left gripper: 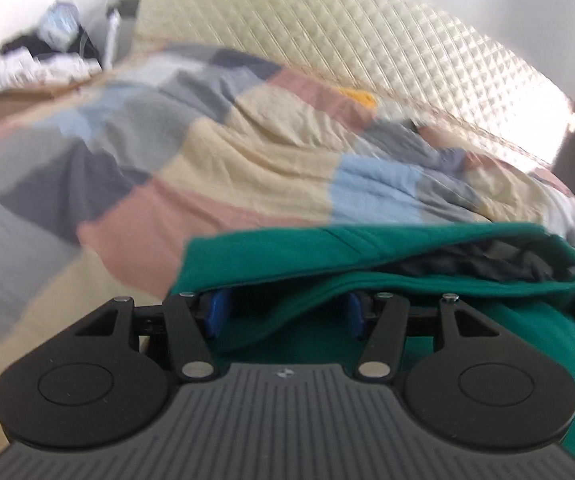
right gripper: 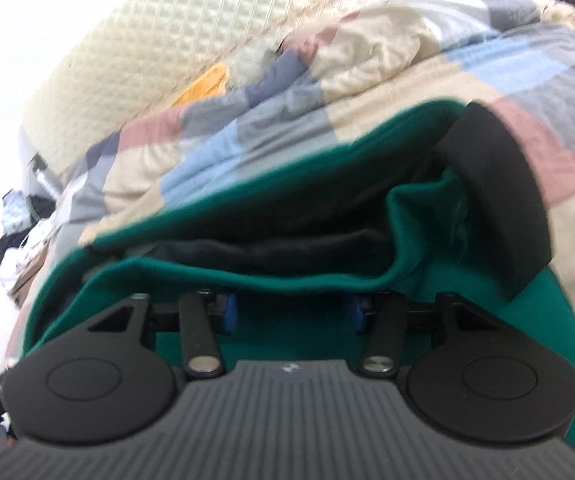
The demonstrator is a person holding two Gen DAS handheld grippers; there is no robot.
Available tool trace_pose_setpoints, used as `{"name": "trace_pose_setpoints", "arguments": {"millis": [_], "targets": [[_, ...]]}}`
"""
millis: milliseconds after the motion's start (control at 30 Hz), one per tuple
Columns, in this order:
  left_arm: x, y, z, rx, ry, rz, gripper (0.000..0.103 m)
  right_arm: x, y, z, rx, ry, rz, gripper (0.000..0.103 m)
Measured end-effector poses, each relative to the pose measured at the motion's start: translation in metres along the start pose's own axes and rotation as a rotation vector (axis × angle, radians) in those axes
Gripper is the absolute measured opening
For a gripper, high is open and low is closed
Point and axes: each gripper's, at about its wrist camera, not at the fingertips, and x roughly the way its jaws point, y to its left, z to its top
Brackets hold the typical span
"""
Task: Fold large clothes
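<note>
A large green garment [left gripper: 287,248] with a dark lining [right gripper: 287,248] and a black ribbed cuff [right gripper: 499,200] lies bunched on the bed, right in front of both grippers. My left gripper [left gripper: 285,296] has its blue pads [left gripper: 216,316] standing apart, with green cloth filling the gap and covering the fingertips. The cloth stays sharp while the bed behind it blurs, so it travels with the gripper. My right gripper [right gripper: 291,292] is shut the same way on a fold of the garment [right gripper: 247,184], its fingertips hidden under the hem.
A patchwork bedspread [left gripper: 247,152] in cream, pink, blue and grey covers the bed. A cream quilted headboard [left gripper: 347,28] rises behind it, with a small yellow item [left gripper: 361,96] at its foot. Piled clutter [left gripper: 39,56] sits on a low stand at the far left.
</note>
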Motion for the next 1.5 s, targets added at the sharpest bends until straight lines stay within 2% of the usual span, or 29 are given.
{"name": "trace_pose_setpoints", "arguments": {"millis": [133,267,367,567,700,800,933,1000,1133,1267,1367,1500], "targets": [[-0.003,0.013,0.007,-0.068,-0.056,-0.055,0.062,-0.006,-0.002,0.005,0.023,-0.092,0.008,0.052],[-0.025,0.009,0.013,-0.051,-0.171,-0.08,0.062,-0.026,0.007,0.008,-0.019,-0.205,0.007,0.053],[-0.045,0.014,0.021,-0.095,-0.221,-0.083,0.062,-0.037,0.011,0.011,-0.032,-0.228,0.023,0.054],[-0.062,0.016,0.015,-0.151,-0.144,-0.172,0.062,-0.049,0.026,-0.013,-0.079,-0.125,0.048,0.054],[-0.071,-0.005,0.003,-0.11,-0.085,-0.263,0.062,-0.063,0.043,-0.031,-0.133,-0.088,0.101,0.054],[-0.076,-0.028,-0.007,-0.034,-0.053,-0.319,0.062,-0.067,0.059,-0.04,-0.201,-0.062,0.133,0.054],[-0.07,-0.059,-0.028,0.108,0.014,-0.292,0.062,-0.056,0.071,-0.057,-0.292,-0.006,0.104,0.054],[-0.064,-0.066,-0.038,0.139,0.034,-0.255,0.063,-0.05,0.07,-0.064,-0.307,0.002,0.096,0.054],[-0.047,-0.069,-0.046,0.16,0.086,-0.231,0.065,-0.036,0.068,-0.071,-0.317,0.039,0.081,0.054],[-0.05,-0.069,-0.047,0.145,0.08,-0.221,0.065,-0.038,0.066,-0.076,-0.32,0.036,0.082,0.054],[-0.067,-0.063,-0.045,0.107,0.06,-0.214,0.065,-0.055,0.059,-0.071,-0.258,0.032,0.108,0.054],[-0.099,-0.047,-0.045,0.004,0.071,-0.197,0.066,-0.086,0.041,-0.071,-0.12,0.009,0.143,0.053]]}}
